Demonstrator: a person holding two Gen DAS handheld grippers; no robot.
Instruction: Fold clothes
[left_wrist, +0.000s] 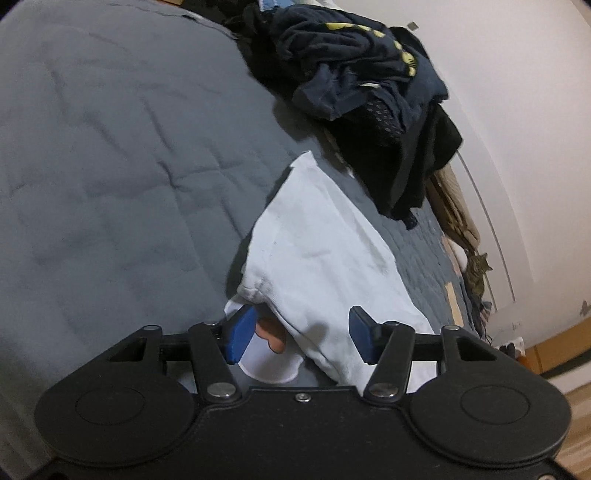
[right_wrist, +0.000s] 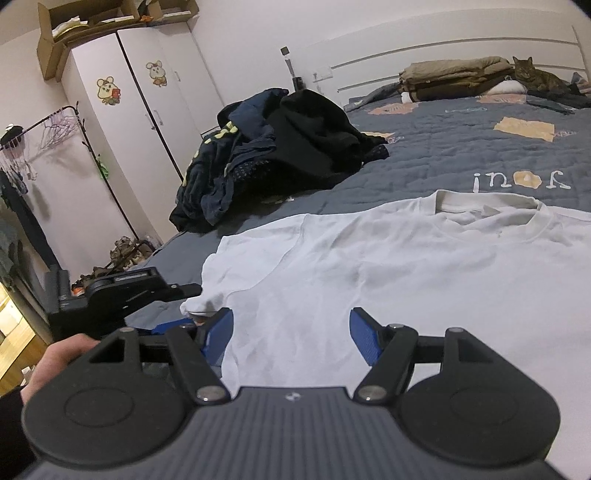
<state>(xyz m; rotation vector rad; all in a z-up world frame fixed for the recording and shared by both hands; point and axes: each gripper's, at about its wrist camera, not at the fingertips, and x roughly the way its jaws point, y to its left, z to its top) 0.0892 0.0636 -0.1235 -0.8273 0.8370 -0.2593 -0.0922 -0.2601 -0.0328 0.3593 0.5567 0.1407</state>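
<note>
White shirt (right_wrist: 369, 258) spread flat on bed (right_wrist: 461, 155), ahead of right gripper (right_wrist: 291, 332); jaws parted, nothing clamped. Left gripper (left_wrist: 299, 334) half open astride sleeve; no grip seen. Dark clothes (right_wrist: 280, 147) piled beyond.

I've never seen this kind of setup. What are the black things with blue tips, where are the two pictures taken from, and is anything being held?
They are handheld grabbers, one in each of a person's hands, each carrying a camera looking along its blue fingers. One picture comes from the left gripper, the other from the right gripper. A white T-shirt lies spread on a grey quilted bed, with a pile of dark clothes behind it. Both grippers stand open over the shirt's edge; neither pinches it yet.
</note>
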